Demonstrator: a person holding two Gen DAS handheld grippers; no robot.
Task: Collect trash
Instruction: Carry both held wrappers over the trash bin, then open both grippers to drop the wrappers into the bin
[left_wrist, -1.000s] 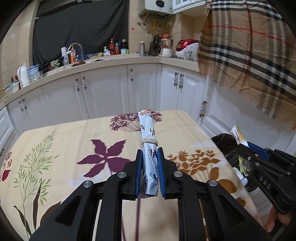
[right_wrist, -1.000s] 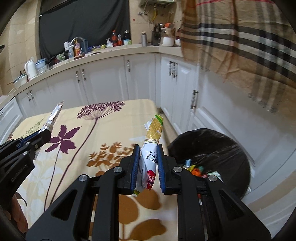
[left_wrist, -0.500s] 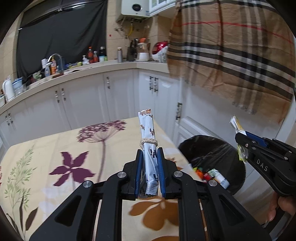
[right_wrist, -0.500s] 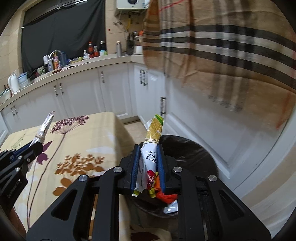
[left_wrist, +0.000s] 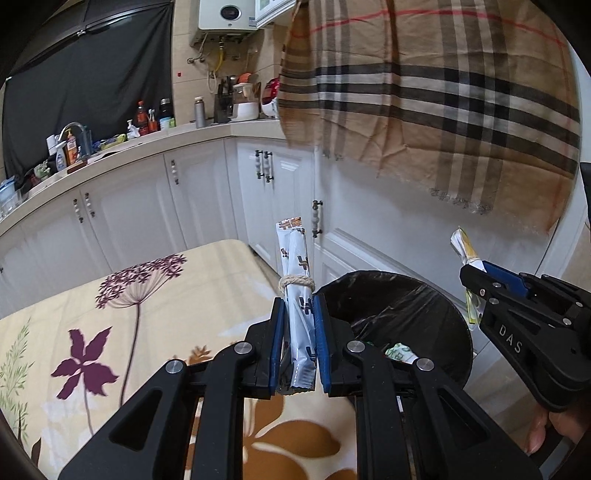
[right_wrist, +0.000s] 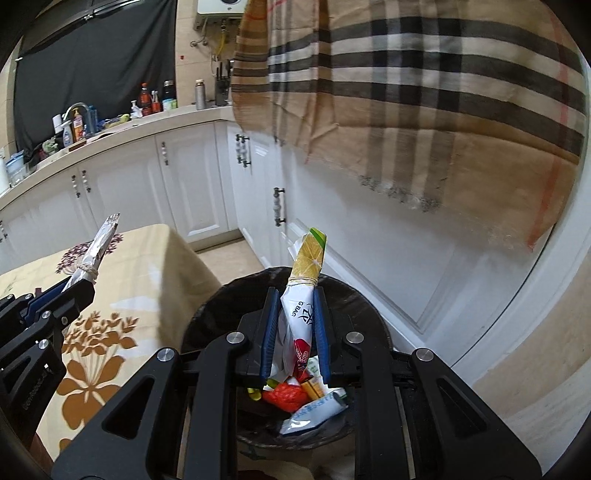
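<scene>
My left gripper (left_wrist: 299, 314) is shut on a rolled silver-blue wrapper (left_wrist: 297, 280) tied with twine, held at the table's right edge beside the black-lined trash bin (left_wrist: 399, 306). My right gripper (right_wrist: 293, 314) is shut on a rolled white, yellow and green wrapper (right_wrist: 306, 280), also tied, and hangs right over the trash bin (right_wrist: 354, 295). In the bin lie several wrappers, one red (right_wrist: 284, 397). The right gripper (left_wrist: 480, 273) shows at the right of the left wrist view. At the left of the right wrist view is the left gripper (right_wrist: 79, 290).
The table (left_wrist: 147, 314) wears a cream cloth with purple and brown flowers. White cabinets (left_wrist: 207, 199) run behind and to the right of the bin. A plaid cloth (left_wrist: 443, 92) hangs above. A hand (left_wrist: 546, 435) holds the right gripper.
Both grippers swung right from over the table toward the bin, wrappers still held. The right one now hangs over the bin; the left has reached the table's right edge.
</scene>
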